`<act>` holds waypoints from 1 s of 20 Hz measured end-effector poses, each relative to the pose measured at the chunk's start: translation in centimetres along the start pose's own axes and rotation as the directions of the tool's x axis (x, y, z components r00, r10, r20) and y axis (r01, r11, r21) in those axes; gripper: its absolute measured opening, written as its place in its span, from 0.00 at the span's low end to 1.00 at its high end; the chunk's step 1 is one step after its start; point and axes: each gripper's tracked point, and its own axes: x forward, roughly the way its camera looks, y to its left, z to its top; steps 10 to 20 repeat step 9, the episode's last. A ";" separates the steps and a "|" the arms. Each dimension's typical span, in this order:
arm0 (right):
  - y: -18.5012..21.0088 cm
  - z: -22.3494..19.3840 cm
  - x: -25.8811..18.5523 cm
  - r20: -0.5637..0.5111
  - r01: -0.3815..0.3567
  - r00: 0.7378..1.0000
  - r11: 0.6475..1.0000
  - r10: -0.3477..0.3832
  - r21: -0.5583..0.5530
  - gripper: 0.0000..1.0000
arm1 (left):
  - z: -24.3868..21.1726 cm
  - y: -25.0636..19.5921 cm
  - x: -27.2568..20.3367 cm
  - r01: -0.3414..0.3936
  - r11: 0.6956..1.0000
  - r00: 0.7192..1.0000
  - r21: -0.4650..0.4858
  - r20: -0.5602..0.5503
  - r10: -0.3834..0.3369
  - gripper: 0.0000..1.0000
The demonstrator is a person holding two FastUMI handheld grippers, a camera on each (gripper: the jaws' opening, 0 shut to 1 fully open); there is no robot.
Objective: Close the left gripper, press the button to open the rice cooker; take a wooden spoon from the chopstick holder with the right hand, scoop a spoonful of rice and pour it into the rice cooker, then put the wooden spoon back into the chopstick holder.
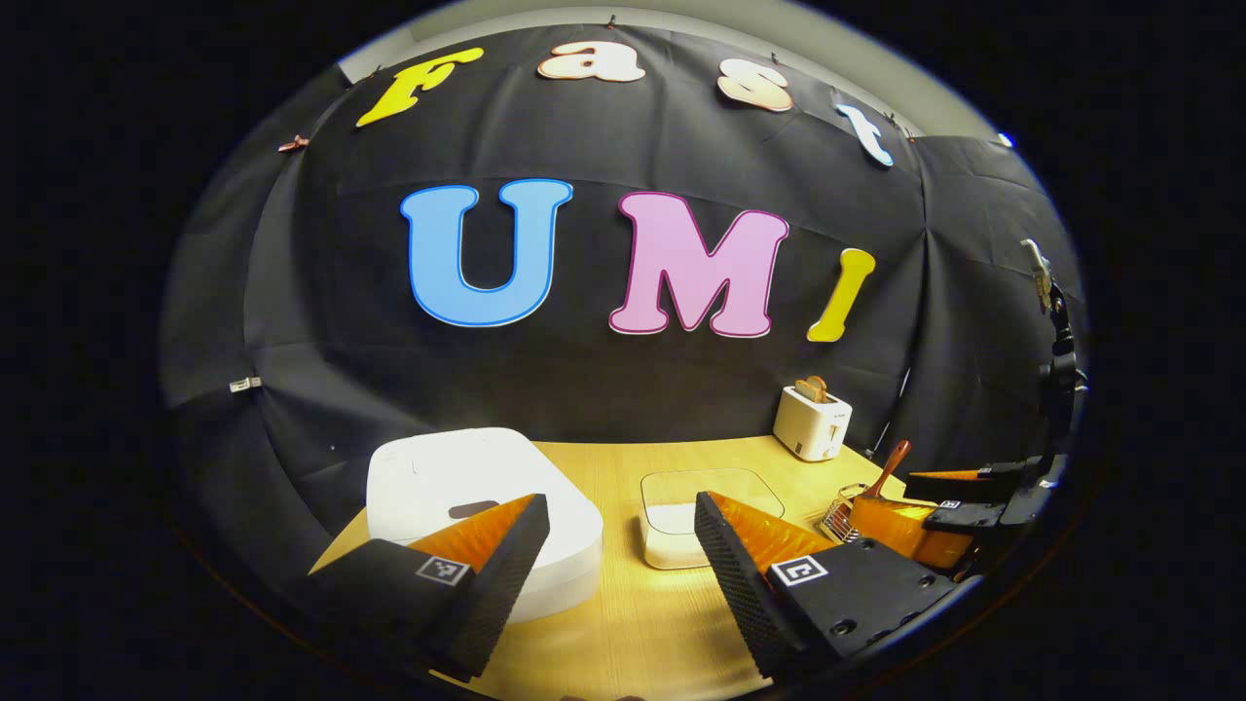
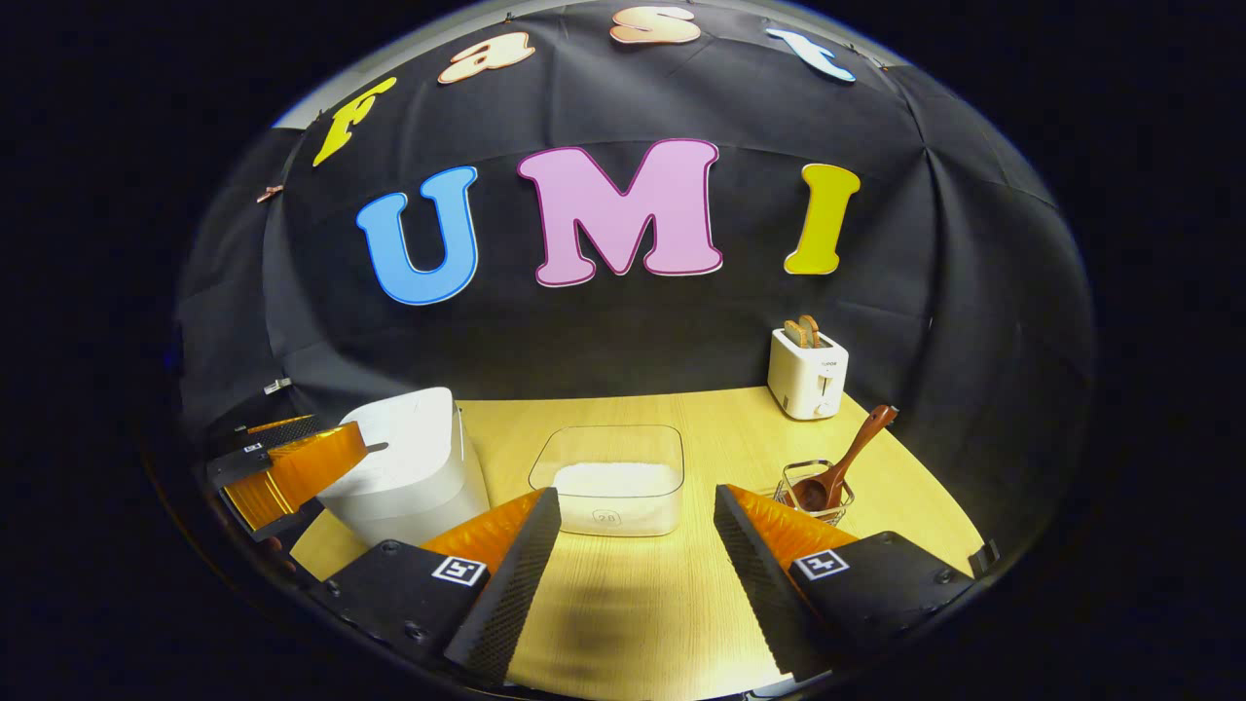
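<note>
Your one rice cooker [image 2: 409, 467] sits lid-down at the table's [image 2: 701, 419] left; one clear rice container [image 2: 611, 479] stands mid-table, one wooden spoon [image 2: 845, 462] leans in the wire chopstick holder [image 2: 816, 498] right. Your left gripper [image 1: 623, 565] and right gripper [image 2: 638, 574] both gape, holding nothing. One toaster [image 2: 807, 372] stands behind.

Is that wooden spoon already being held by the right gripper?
Apart. In the right gripper view, the right gripper is open, and the wooden spoon stands untouched in its chopstick holder.
</note>
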 end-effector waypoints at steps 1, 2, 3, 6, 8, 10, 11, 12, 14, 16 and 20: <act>0.1 -0.1 0.0 -0.003 0.002 1.000 1.000 -0.002 0.000 0.98 | -0.1 0.2 0.2 -0.002 1.000 1.000 -0.002 -0.003 0.002 0.96; 0.2 -0.1 0.0 -0.004 0.003 1.000 1.000 -0.003 0.001 0.98 | -0.1 0.4 0.3 -0.005 1.000 1.000 0.000 -0.005 0.005 0.96; 0.2 -0.1 -0.1 -0.003 0.005 1.000 1.000 -0.005 0.001 0.98 | 0.0 0.5 0.4 -0.004 1.000 1.000 0.003 -0.006 0.004 0.96; 0.0 -0.3 -0.1 -0.004 0.017 1.000 1.000 -0.017 -0.004 0.98 | -0.5 0.3 0.8 0.009 1.000 1.000 0.006 -0.021 -0.009 0.96; -0.4 -0.2 -0.2 -0.001 0.030 1.000 1.000 -0.030 0.000 0.98 | -0.9 0.2 1.1 0.011 1.000 0.999 0.015 -0.033 -0.011 0.95; -0.7 -0.2 -0.3 0.001 0.040 0.999 0.999 -0.040 0.004 0.98 | -0.8 0.2 1.2 0.012 1.000 0.999 0.016 -0.034 -0.012 0.95; -0.7 -0.2 -0.3 0.001 0.040 0.999 0.999 -0.040 0.004 0.98 | -0.8 0.2 1.2 0.012 1.000 0.999 0.016 -0.034 -0.012 0.95; -0.7 -0.2 -0.3 0.001 0.040 0.999 0.999 -0.040 0.004 0.98 | -0.8 0.2 1.2 0.012 1.000 0.999 0.016 -0.034 -0.012 0.95; -0.7 -0.2 -0.3 0.001 0.040 0.999 0.999 -0.040 0.004 0.98 | -0.8 0.2 1.2 0.012 1.000 0.999 0.016 -0.034 -0.012 0.95; -0.7 -0.2 -0.3 0.001 0.040 0.999 0.999 -0.040 0.004 0.98 | -0.8 0.2 1.2 0.012 1.000 0.999 0.016 -0.034 -0.012 0.95; -0.7 -0.2 -0.3 0.001 0.040 0.999 0.999 -0.040 0.004 0.98 | -0.8 0.2 1.2 0.012 1.000 0.999 0.016 -0.034 -0.012 0.95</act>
